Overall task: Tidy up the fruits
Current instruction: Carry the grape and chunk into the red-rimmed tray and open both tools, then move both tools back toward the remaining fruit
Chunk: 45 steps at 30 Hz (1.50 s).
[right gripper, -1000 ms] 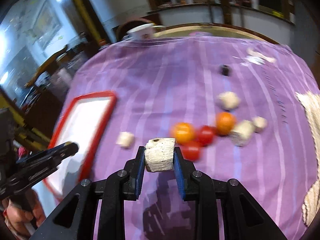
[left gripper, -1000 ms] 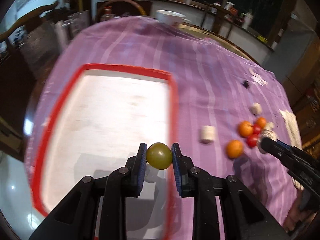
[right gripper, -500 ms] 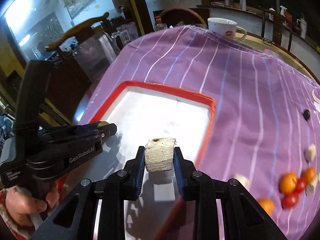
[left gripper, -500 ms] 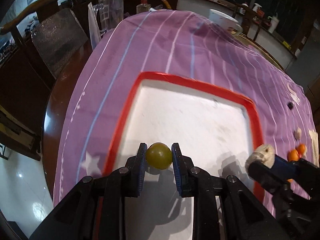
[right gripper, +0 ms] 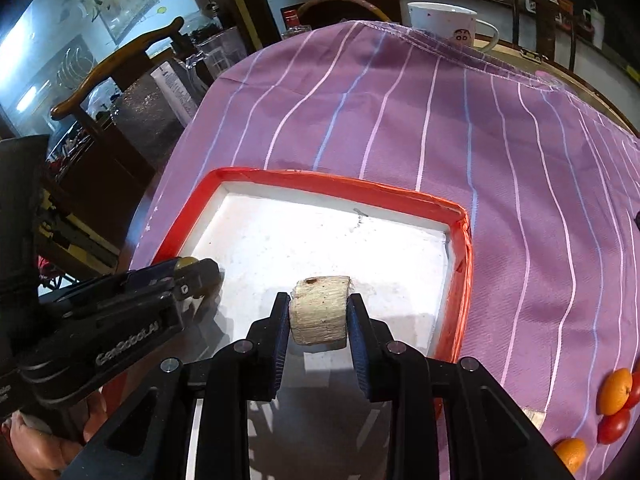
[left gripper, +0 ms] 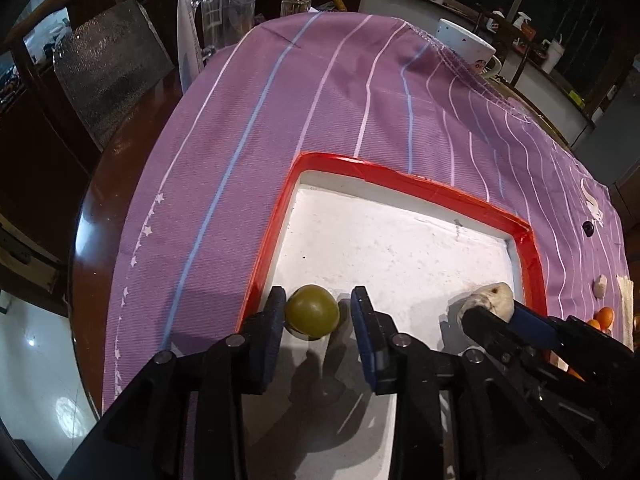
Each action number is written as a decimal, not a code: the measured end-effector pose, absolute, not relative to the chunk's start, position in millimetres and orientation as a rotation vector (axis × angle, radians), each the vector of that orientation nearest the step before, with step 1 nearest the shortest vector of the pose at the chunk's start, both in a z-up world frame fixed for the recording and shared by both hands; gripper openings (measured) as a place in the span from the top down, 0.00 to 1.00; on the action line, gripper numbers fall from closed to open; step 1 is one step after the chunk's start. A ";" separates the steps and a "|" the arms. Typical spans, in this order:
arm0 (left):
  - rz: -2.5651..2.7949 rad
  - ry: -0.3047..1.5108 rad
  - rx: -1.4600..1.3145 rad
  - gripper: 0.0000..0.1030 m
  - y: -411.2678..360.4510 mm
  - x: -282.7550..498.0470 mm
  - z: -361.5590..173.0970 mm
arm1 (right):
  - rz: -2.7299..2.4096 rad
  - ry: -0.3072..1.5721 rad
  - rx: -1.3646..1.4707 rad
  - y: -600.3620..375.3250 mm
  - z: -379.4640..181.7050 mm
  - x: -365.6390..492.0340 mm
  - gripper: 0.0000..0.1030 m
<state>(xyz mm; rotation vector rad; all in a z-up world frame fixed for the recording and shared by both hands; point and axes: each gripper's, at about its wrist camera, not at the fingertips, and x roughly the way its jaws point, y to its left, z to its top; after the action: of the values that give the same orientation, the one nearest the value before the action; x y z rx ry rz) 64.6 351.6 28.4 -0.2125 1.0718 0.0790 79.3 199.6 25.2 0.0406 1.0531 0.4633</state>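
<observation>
At the far left in the right wrist view, the left gripper (right gripper: 192,276) reaches over the tray (right gripper: 460,280), and the pale letters "GenRobot.AI" can be read on its black body. In its own view, the left gripper (left gripper: 319,312) has its fingers (left gripper: 276,320) spread. The round, smooth, olive-green fruit (left gripper: 312,311) touches the left finger, and a gap shows before the right one. The fruit lies low at the near left corner of the tray (left gripper: 532,256); I cannot tell if it rests on the floor of it.

The tray is a shallow square with a rough white bottom and a glossy red rim that looks like tape. It lies on a purple woven cloth (right gripper: 500,140) with thin white and blue stripes, which covers the round wooden table (left gripper: 100,208).

More to the right, the right gripper (right gripper: 319,316) pinches a pale, fibrous, drum-shaped chunk (right gripper: 319,310) between its blue ribbed fingers (right gripper: 357,332), above the near part of the tray.

Behind, a white mug (right gripper: 444,22) with a small cartoon face stands on the table. At the right edge, small oranges (right gripper: 614,391) and red tomatoes (right gripper: 612,426) lie together on the cloth.
</observation>
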 end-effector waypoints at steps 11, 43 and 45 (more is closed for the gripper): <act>0.101 1.027 -0.201 0.51 349.8 50.1 47.4 | 0.468 1.007 0.128 189.9 43.4 77.6 0.59; 0.073 0.896 -0.173 0.43 230.9 -44.0 132.2 | 0.377 1.126 0.322 -104.0 118.5 4.6 0.55; 0.075 0.890 -0.146 0.43 215.3 -47.0 137.0 | 0.261 1.091 0.219 -143.0 136.1 10.0 0.55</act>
<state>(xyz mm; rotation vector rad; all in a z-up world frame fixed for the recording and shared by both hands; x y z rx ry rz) -47.0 215.3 137.0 -0.1458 0.8898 0.0752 10.0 -143.0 136.1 0.2187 1.0913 0.2614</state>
